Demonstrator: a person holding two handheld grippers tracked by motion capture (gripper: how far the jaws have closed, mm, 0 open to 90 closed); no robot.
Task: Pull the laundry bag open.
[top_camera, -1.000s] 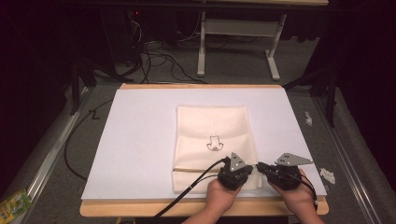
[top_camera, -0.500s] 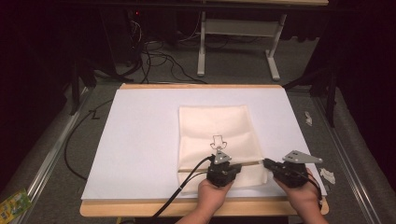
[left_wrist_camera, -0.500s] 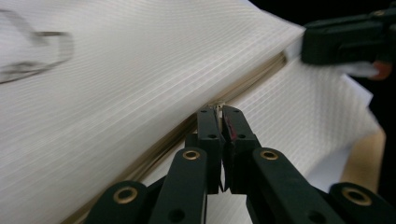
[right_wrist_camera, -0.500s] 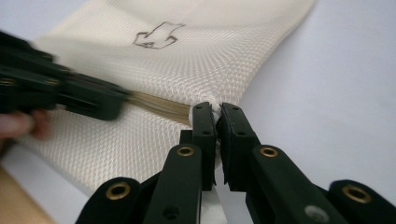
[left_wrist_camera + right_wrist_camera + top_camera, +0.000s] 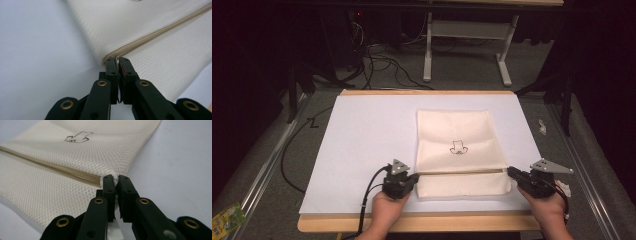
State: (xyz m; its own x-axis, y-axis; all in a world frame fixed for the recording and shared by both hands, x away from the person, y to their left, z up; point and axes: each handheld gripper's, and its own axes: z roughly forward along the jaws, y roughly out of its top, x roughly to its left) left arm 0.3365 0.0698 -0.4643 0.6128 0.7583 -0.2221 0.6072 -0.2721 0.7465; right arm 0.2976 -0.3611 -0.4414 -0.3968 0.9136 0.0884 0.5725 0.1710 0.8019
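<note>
A cream mesh laundry bag [image 5: 457, 135] with a small dark printed figure [image 5: 457, 147] lies flat on the white sheet, its zipper [image 5: 462, 172] running across near the front. My left gripper [image 5: 413, 178] is shut on the zipper's left end at the bag's left edge [image 5: 117, 59]. My right gripper [image 5: 511, 173] is shut on the bag's right edge at the zipper's other end [image 5: 115, 178]. A hand holds each gripper at the table's front edge. The bag [image 5: 62, 165] spreads away from the jaws in the right gripper view.
The white sheet [image 5: 367, 135] covers a wooden table [image 5: 422, 222]. Small white scraps [image 5: 542, 125] lie on the grey floor to the right. A white desk frame [image 5: 467, 40] and cables [image 5: 377, 55] stand beyond the table. A green packet [image 5: 224, 217] lies at the lower left.
The two grippers have moved apart along the zipper line, the left one leftward and the right one rightward, out to the bag's two edges. The bag now lies a little farther right.
</note>
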